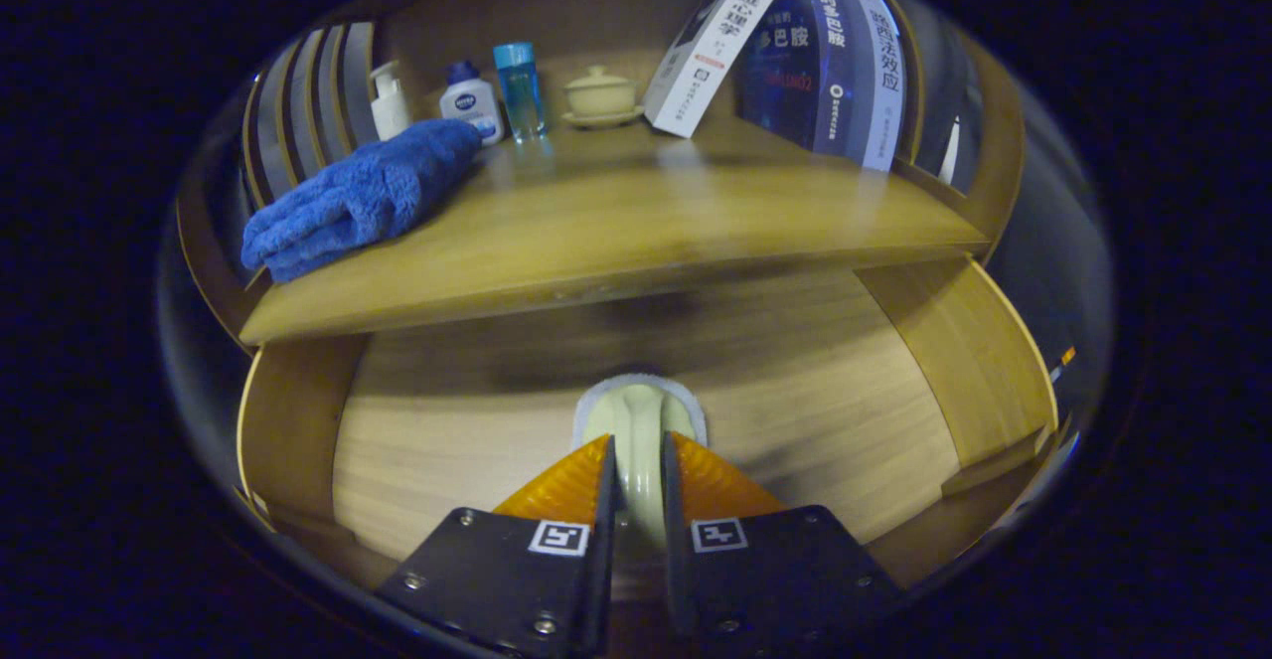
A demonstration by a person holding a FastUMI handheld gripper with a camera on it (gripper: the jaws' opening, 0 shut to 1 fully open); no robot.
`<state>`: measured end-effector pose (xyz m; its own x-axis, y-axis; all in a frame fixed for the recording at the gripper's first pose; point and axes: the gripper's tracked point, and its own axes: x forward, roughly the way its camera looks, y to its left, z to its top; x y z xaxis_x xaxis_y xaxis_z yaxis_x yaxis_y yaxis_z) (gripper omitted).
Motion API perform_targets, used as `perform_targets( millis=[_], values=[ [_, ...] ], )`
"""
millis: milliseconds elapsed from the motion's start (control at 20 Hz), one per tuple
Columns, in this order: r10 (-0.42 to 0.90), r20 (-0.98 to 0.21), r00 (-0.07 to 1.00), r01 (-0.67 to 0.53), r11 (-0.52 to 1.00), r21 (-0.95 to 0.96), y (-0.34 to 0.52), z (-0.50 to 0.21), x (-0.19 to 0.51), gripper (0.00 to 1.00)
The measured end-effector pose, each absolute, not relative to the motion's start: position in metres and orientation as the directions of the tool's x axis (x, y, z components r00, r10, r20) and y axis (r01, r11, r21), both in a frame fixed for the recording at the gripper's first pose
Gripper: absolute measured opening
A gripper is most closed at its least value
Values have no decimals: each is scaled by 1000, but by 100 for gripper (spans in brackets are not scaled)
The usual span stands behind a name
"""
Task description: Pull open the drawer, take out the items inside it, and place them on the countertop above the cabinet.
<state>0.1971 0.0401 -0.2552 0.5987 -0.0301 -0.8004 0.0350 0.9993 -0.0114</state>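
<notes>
My gripper [638, 470] is shut on the pale cream drawer handle [636, 415], one finger pressing on each side of it. The handle sits on a white pad in the middle of the wooden drawer front [477, 440]. Just above the drawer front runs the wooden countertop [636, 232]. The drawer's inside is hidden behind its front panel.
On the countertop lie a folded blue towel [358, 197] at the left, a white pump bottle [388, 102], a white jar with blue cap [472, 102], a clear blue bottle [520, 87], a cream lidded cup [601, 94] and leaning books [805, 53]. Wooden cabinet sides [974, 351] flank the drawer.
</notes>
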Motion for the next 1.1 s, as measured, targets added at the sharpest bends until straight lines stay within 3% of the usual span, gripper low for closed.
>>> perform_targets(
  millis=[150,200,500,1100],
  values=[
    [-49,-784,619,47,999,-25,38,-255,201,23],
    [-74,-785,615,54,997,-52,33,-252,201,12],
    [-124,-741,660,95,992,-81,20,-222,188,12],
    [-174,-534,827,132,984,-116,14,-106,200,12]
  ],
)
